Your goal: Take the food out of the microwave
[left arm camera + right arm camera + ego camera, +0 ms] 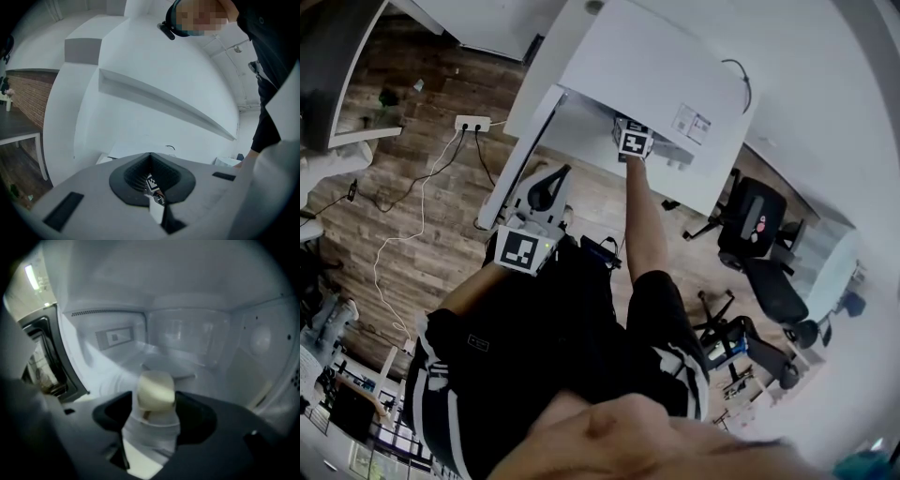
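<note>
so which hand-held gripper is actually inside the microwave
The right hand-held gripper: it reaches into the microwave, open jaws either side of the pale food block. The left hand-held gripper is outside, near the person's body.

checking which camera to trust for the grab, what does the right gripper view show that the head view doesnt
Only the right gripper view: the inside of the microwave, and a pale block of food sitting between the wide-apart jaws of the right gripper.
Only the head view: the left gripper held back near the person, the wooden floor, a power strip and office chairs.
Both: the microwave and the right gripper reaching into it. From the head view the food is hidden under the microwave's top.
</note>
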